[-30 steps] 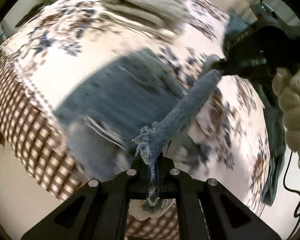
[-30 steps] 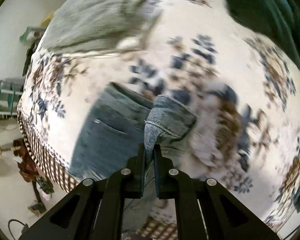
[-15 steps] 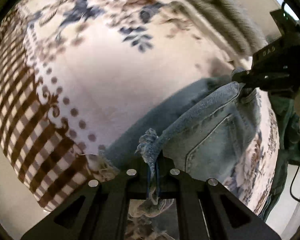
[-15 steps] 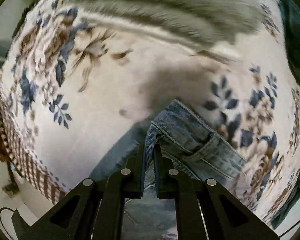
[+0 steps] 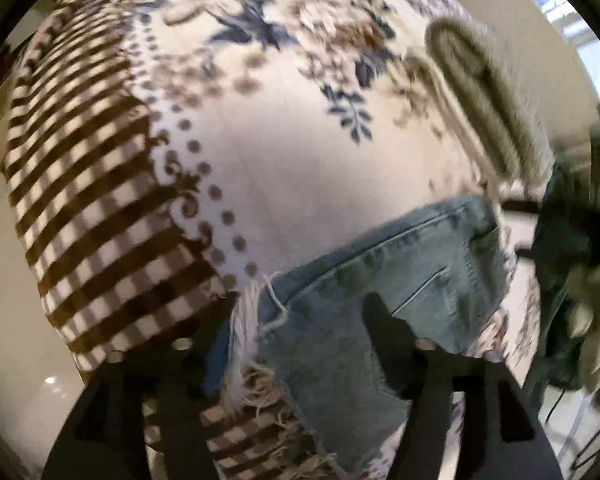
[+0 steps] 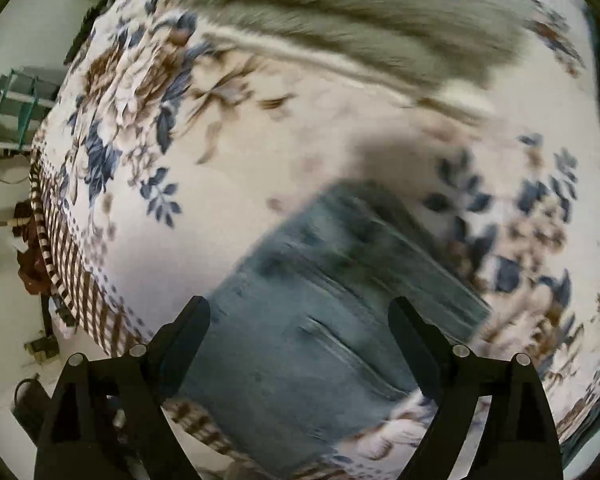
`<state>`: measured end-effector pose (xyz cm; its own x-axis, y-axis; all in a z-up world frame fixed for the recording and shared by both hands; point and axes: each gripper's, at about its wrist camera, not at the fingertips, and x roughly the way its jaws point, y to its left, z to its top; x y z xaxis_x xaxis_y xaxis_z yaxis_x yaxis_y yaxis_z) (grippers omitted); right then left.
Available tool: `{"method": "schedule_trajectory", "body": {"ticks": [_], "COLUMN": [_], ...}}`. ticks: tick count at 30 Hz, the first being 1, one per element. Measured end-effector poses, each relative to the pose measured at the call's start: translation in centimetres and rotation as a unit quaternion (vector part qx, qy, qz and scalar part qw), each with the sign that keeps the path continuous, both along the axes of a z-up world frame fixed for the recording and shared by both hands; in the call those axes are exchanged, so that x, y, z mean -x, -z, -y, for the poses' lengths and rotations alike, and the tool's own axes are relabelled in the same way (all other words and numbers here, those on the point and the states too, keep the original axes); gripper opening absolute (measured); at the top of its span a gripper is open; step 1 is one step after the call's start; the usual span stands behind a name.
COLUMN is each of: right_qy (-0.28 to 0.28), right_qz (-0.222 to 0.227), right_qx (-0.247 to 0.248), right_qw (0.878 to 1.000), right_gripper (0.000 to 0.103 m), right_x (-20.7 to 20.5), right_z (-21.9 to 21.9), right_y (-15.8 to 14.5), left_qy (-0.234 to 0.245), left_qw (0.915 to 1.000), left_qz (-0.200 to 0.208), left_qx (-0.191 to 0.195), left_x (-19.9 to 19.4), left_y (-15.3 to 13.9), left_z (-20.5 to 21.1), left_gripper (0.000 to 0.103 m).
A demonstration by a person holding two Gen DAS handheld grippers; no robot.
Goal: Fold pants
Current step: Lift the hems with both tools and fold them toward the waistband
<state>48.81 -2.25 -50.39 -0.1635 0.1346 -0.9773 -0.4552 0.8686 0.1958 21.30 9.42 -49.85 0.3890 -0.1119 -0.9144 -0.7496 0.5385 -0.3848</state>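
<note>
The blue denim pants lie folded flat on the floral cloth, with a frayed hem at the near left and a back pocket facing up. My left gripper is open just above the frayed end and holds nothing. In the right wrist view the pants are blurred and lie below my right gripper, which is open and empty. The right gripper and the gloved hand show at the right edge of the left wrist view.
A floral tablecloth with a brown checked border covers the table. A folded grey-green garment lies at the far side. A dark green garment lies at the right. The table edge and floor are at the left.
Both grippers were shut on the pants, holding them up. Now both have opened and let go, and the pants lie folded on the cloth.
</note>
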Motion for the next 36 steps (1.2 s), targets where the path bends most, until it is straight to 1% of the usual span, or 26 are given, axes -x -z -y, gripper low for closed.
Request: {"method": "schedule_trajectory", "body": {"ticks": [2,3,6,7,8,9,11,12,13,14,17,18,20,22,23,24,26,29,31,32,33,34,35,36], "right_qy": [0.014,0.019,0.03,0.035,0.037,0.041,0.042,0.041,0.04,0.038,0.025,0.02,0.012,0.01,0.011,0.015,0.023,0.043,0.051,0.054,0.058,0.063,0.07,0.083], "right_qz": [0.011,0.014,0.01,0.003,-0.003,-0.011,-0.022,-0.028,-0.032,-0.038,-0.054,-0.057,-0.064,-0.073,-0.075,-0.08,-0.093,-0.124,-0.133,-0.137,-0.142,-0.146,-0.151,-0.155], "right_qx": [-0.011,-0.017,-0.016,-0.018,-0.019,-0.023,-0.035,-0.04,-0.046,-0.054,-0.077,-0.084,-0.093,-0.103,-0.105,-0.108,-0.118,-0.138,-0.146,-0.15,-0.156,-0.161,-0.171,-0.18], "right_qw": [1.0,1.0,0.999,0.999,0.999,0.999,0.998,0.998,0.998,0.997,0.995,0.995,0.994,0.992,0.992,0.991,0.988,0.982,0.979,0.978,0.976,0.974,0.971,0.968], "right_gripper": [0.101,0.101,0.101,0.101,0.101,0.101,0.101,0.101,0.101,0.101,0.101,0.101,0.101,0.101,0.101,0.101,0.101,0.101,0.101,0.101,0.101,0.101,0.101,0.101], "right_x": [-0.1,0.0,0.0,0.2,0.4,0.6,1.1,1.4,1.6,1.9,2.1,2.1,1.7,1.2,1.0,0.6,0.0,-0.6,-0.8,-0.9,-1.0,-1.0,-1.2,-1.3], "right_z": [2.7,4.4,9.6,11.4,12.2,13.8,15.6,16.4,16.6,17.1,18.0,18.1,18.0,18.1,17.8,17.9,17.9,18.0,17.9,17.9,17.9,17.8,17.8,17.9], "right_y": [-0.6,-0.7,0.0,0.5,1.0,1.6,2.7,3.3,3.8,4.3,6.0,6.4,7.2,8.2,8.5,9.0,10.0,11.7,12.3,12.6,12.9,13.1,13.3,13.6], "left_qy": [-0.025,-0.041,-0.08,-0.088,-0.101,-0.116,-0.143,-0.161,-0.17,-0.184,-0.232,-0.255,-0.284,-0.315,-0.323,-0.33,-0.334,-0.361,-0.39,-0.402,-0.424,-0.437,-0.454,-0.474], "left_qw": [0.9996,0.999,0.9965,0.9958,0.9943,0.9917,0.9849,0.9789,0.9757,0.9707,0.9585,0.9525,0.9427,0.9266,0.9214,0.9142,0.909,0.8962,0.8811,0.8754,0.8647,0.8572,0.8458,0.8318], "left_qz": [0.011,0.015,0.016,0.013,0.006,0.004,0.002,-0.002,-0.004,-0.005,-0.013,-0.019,-0.026,-0.017,-0.012,-0.001,0.008,0.035,0.057,0.063,0.072,0.076,0.082,0.09], "left_qx": [0.001,0.004,0.017,0.022,0.035,0.055,0.098,0.125,0.138,0.154,0.165,0.166,0.173,0.204,0.215,0.236,0.249,0.255,0.262,0.261,0.26,0.262,0.268,0.274], "left_x": [1.1,1.8,3.1,3.3,3.6,3.8,4.5,4.9,5.2,5.5,6.9,7.7,8.6,8.9,8.7,7.9,6.7,5.2,4.8,4.8,5.1,5.5,5.8,6.2], "left_y": [-0.5,-0.8,-0.7,-0.5,0.0,0.6,1.8,2.6,2.9,3.4,3.5,3.2,2.9,3.2,3.7,4.5,5.7,7.4,8.5,8.8,9.2,9.4,9.7,10.0], "left_z": [0.3,0.9,3.4,4.2,5.5,6.7,8.7,10.1,11.0,12.3,14.8,15.8,17.2,18.6,19.2,19.7,20.0,19.4,18.6,18.2,17.5,17.2,16.9,16.6], "left_gripper": [0.069,0.07,0.071,0.074,0.084,0.088,0.088,0.088,0.088,0.088,0.088,0.088,0.088,0.088,0.088,0.088,0.088,0.088,0.088,0.088,0.088,0.088,0.088,0.087]}}
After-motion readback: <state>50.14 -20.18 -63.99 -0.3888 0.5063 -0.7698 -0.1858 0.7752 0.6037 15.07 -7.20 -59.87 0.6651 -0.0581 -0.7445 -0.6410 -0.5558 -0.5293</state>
